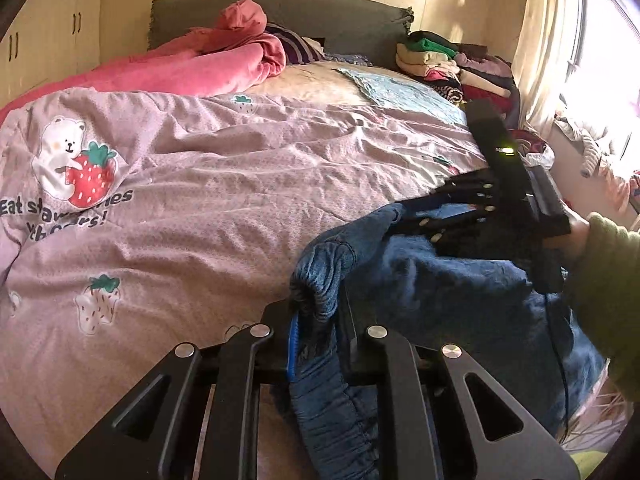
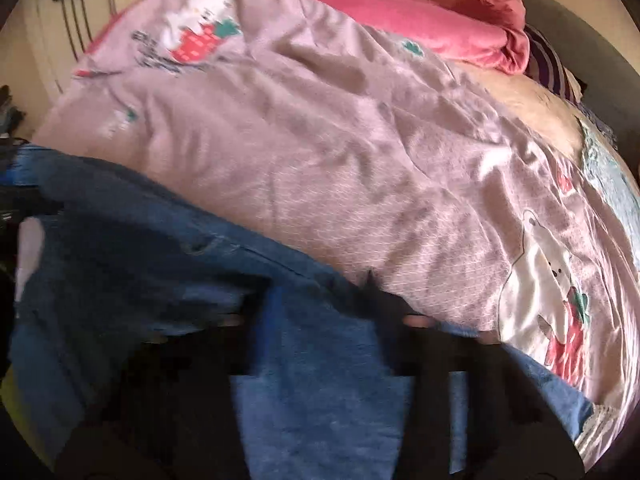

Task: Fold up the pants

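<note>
Blue denim pants with an elastic waistband hang bunched above the near edge of the bed. My left gripper is shut on the gathered waistband, which runs down between its jaws. My right gripper shows to the right in the left wrist view, shut on another part of the pants' upper edge. In the blurred right wrist view the pants fill the lower half and cover my right gripper, whose jaws are closed on the cloth. The legs of the pants are hidden below the frame.
The bed carries a pink quilt printed with bears and strawberries, a bright pink blanket at the back, and a stack of folded clothes at the far right by the curtain. Wardrobe doors stand at the left.
</note>
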Demonstrator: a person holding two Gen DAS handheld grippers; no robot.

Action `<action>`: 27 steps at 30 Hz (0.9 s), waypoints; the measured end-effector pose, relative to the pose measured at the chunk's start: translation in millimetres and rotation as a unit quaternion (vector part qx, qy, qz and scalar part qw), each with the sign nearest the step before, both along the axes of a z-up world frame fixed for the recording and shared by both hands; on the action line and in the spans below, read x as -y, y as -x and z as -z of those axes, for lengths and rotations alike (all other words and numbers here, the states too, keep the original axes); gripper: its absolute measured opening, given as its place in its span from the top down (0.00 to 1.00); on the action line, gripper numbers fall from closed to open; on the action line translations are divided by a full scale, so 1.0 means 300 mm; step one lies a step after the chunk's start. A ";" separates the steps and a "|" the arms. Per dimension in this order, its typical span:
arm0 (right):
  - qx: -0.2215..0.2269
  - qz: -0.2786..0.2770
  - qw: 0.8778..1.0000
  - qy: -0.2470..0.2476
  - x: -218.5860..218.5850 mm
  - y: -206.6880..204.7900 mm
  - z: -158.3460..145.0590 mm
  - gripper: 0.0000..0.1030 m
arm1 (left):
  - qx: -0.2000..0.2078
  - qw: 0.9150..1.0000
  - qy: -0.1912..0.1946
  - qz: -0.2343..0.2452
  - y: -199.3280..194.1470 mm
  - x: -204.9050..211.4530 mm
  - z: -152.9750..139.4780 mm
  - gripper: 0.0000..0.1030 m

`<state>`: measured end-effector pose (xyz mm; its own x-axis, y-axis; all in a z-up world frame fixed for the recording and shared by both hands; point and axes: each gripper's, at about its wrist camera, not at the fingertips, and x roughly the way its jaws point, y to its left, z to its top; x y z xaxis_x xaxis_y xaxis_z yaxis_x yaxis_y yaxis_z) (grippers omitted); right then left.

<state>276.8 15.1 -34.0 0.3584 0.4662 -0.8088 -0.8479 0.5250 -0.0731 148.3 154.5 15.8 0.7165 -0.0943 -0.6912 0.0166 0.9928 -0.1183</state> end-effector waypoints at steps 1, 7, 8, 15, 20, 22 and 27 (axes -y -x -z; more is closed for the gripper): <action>0.004 0.004 1.000 -0.009 0.017 0.020 -0.019 0.92 | 0.000 1.000 0.000 -0.002 0.001 -0.004 -0.002 0.87; 0.014 0.017 0.997 -0.077 0.150 0.136 -0.125 0.93 | 0.004 1.000 0.009 -0.005 0.024 -0.018 -0.015 0.87; 0.016 0.020 0.996 -0.087 0.174 0.162 -0.139 0.93 | 0.004 1.000 0.011 -0.003 0.035 -0.014 -0.017 0.86; 0.017 0.032 0.990 -0.139 0.301 0.362 -0.197 0.93 | 0.020 1.000 -0.003 0.008 0.133 0.045 -0.050 0.86; 0.004 0.029 0.987 -0.155 0.385 0.525 -0.197 0.94 | 0.028 0.999 0.002 0.020 0.245 0.087 -0.062 0.86; -0.002 0.025 0.987 -0.157 0.412 0.590 -0.189 0.94 | 0.032 0.999 0.009 0.026 0.301 0.104 -0.059 0.86; -0.025 0.010 0.989 -0.146 0.439 0.745 -0.144 0.94 | 0.017 0.999 0.033 0.033 0.399 0.113 -0.021 0.86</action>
